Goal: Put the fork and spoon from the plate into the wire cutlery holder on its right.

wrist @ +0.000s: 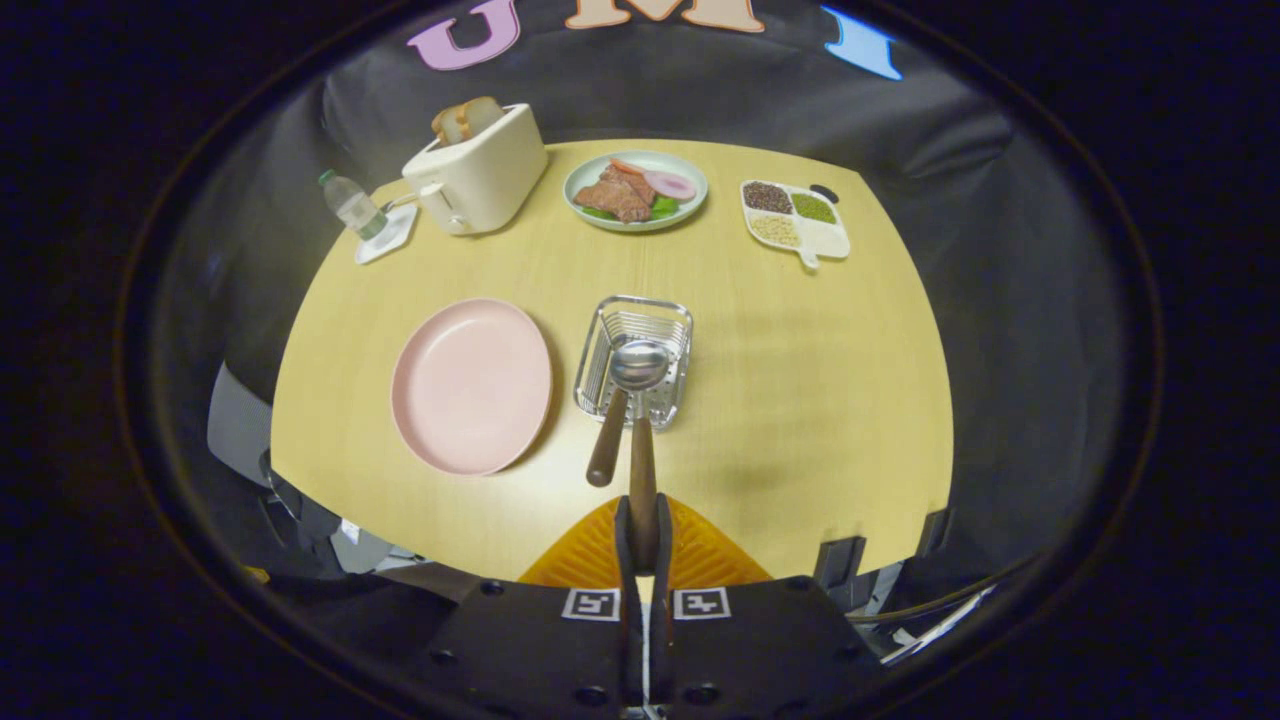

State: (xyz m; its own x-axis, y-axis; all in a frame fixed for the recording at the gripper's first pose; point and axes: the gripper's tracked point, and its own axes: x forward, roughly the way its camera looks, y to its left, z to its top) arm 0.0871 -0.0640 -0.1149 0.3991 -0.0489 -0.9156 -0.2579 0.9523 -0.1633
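Hand-held gripper (642, 535): clenched on a wooden handle that runs straight ahead.
Spoon (638, 366): bowl over the wire cutlery holder (634, 360).
Other utensil (608, 440): leans out of the holder.
Pink plate (470, 385): left of the holder, on the table (800, 380).

Bright overhead light, soft shadows (fisheye-warped edges).

I see the plate (470, 385) on the table (800, 400), the wire cutlery holder (634, 358) at its three o'clock; the spoon (632, 385) juts from it towards six; toaster (478, 172) at eleven.
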